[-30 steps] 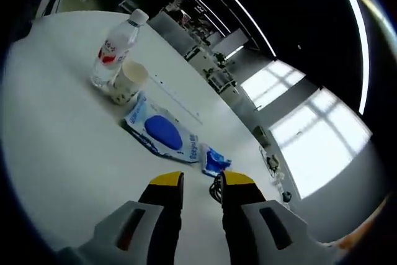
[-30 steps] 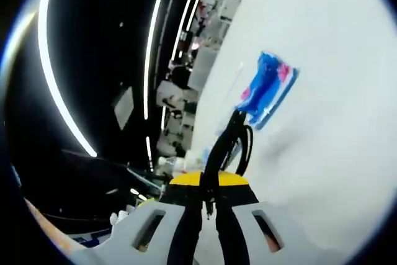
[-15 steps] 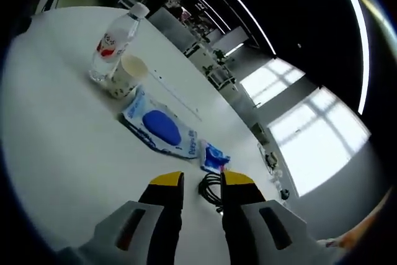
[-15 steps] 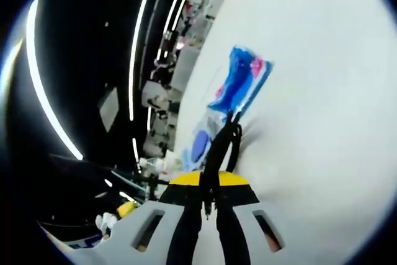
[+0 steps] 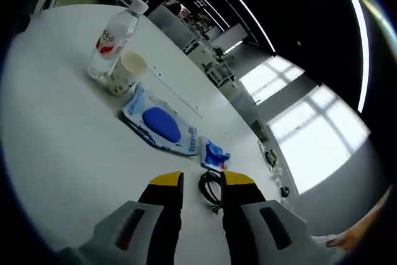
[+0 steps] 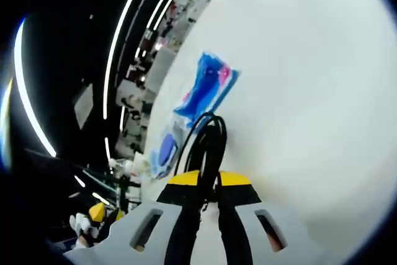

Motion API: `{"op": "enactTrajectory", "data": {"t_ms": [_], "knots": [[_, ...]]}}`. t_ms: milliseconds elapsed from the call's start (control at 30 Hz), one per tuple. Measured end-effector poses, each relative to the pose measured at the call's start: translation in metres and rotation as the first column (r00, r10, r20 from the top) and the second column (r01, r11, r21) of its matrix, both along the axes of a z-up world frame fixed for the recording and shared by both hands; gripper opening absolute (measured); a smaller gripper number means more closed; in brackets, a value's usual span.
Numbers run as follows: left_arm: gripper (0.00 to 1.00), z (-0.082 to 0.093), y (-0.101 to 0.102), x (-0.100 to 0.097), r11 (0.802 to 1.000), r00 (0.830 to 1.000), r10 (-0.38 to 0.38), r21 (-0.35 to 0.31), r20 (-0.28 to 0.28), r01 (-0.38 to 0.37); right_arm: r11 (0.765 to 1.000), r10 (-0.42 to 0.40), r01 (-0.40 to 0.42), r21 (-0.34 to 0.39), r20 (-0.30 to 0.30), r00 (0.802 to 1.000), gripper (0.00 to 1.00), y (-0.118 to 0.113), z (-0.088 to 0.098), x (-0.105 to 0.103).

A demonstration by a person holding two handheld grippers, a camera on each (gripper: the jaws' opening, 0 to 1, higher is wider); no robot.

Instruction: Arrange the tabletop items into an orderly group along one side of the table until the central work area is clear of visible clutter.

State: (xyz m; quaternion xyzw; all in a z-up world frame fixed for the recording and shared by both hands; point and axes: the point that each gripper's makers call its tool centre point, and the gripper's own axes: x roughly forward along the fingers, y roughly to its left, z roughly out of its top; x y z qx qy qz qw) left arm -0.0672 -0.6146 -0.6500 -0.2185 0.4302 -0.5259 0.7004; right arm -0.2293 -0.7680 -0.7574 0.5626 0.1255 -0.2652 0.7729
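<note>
Five items sit in a loose row on the white table [image 5: 56,153], which reads as the group being formed along one side: a bottle [image 5: 113,37] at the far end, a paper cup [image 5: 128,72] touching it, a pouch [image 5: 158,125] with a blue oval just nearer, a small blue packet [image 5: 214,154] after that, and a coiled black cable [image 5: 211,188] nearest of all. The cable looks like the piece being added to the near end of the line.

In the right gripper view the right gripper [image 6: 209,184] has its yellow-tipped jaws pinched almost together on the cable [image 6: 208,144], whose loop stands out ahead of the tips beside the packet [image 6: 208,87]; I judge it a firm hold, kept so the coil can be set down just next to the packet. Whether the loop already rests on the table is hard to tell here.

The left gripper [image 5: 201,181] hangs low over the near table, jaws parted with a clear gap, holding nothing; the cable shows through that gap, seemingly beyond the tips. Both grippers point along the row, the right one rolled so the table [image 6: 322,91] fills its right side.
</note>
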Motion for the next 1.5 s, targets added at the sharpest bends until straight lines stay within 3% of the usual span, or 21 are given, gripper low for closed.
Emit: {"op": "enactTrajectory", "data": {"t_ms": [200,433,533,633,833,900,1033,1100,1133,1233,1300,1333,1400,1500], "knots": [[0.22,-0.001,-0.002,-0.002,1.000,1.000,-0.008,0.003,0.004,0.008,0.998,0.023,-0.027,-0.048,-0.071,0.997,0.11,0.000,-0.013,-0.007],[0.24,-0.003,0.001,-0.002,1.000,1.000,-0.020,0.017,0.022,0.019,0.994,0.050,-0.059,-0.097,-0.092,0.995,0.13,0.001,-0.011,-0.007],[0.27,-0.004,0.003,-0.001,0.999,0.999,-0.030,0.030,0.042,0.029,0.977,0.103,-0.124,-0.171,-0.127,0.987,0.18,0.002,-0.008,-0.008],[0.34,-0.007,0.006,0.003,0.997,0.993,-0.056,0.063,0.106,0.049,0.964,0.127,-0.154,-0.215,-0.137,0.982,0.26,0.005,-0.001,-0.007],[0.60,-0.015,0.019,0.017,0.983,0.965,-0.124,0.165,0.232,0.086,0.905,0.203,-0.257,-0.340,-0.187,0.961,0.39,0.006,0.018,-0.008],[0.67,-0.013,0.022,0.023,0.982,0.961,-0.134,0.160,0.244,0.097,0.884,0.236,-0.296,-0.362,-0.201,0.951,0.44,0.010,0.024,-0.009],[0.75,-0.014,0.035,0.048,0.974,0.944,-0.158,0.204,0.289,0.100,0.822,0.326,-0.413,-0.392,-0.271,0.906,0.60,0.019,0.031,-0.015],[0.80,-0.012,0.042,0.061,0.972,0.938,-0.160,0.212,0.307,0.096,0.779,0.370,-0.473,-0.412,-0.306,0.877,0.71,0.025,0.037,-0.016],[0.83,-0.010,0.044,0.066,0.972,0.934,-0.164,0.213,0.316,0.099,0.770,0.373,-0.479,-0.422,-0.312,0.874,0.74,0.026,0.040,-0.016],[0.89,0.001,0.049,0.077,0.975,0.932,-0.165,0.197,0.324,0.105,0.733,0.412,-0.533,-0.422,-0.347,0.842,0.79,0.033,0.046,-0.019],[0.93,0.013,0.047,0.083,0.978,0.927,-0.175,0.168,0.332,0.125,0.696,0.440,-0.586,-0.415,-0.399,0.805,0.81,0.037,0.047,-0.024],[0.94,0.017,0.047,0.085,0.976,0.920,-0.186,0.170,0.345,0.134,0.686,0.446,-0.598,-0.414,-0.410,0.796,0.81,0.039,0.048,-0.025],[0.95,0.025,0.047,0.094,0.972,0.893,-0.214,0.182,0.396,0.152,0.694,0.452,-0.599,-0.400,-0.406,0.794,0.81,0.041,0.053,-0.026],[0.98,0.027,0.050,0.101,0.959,0.875,-0.260,0.216,0.409,0.185,0.696,0.460,-0.601,-0.393,-0.398,0.794,0.83,0.044,0.063,-0.029]]}}
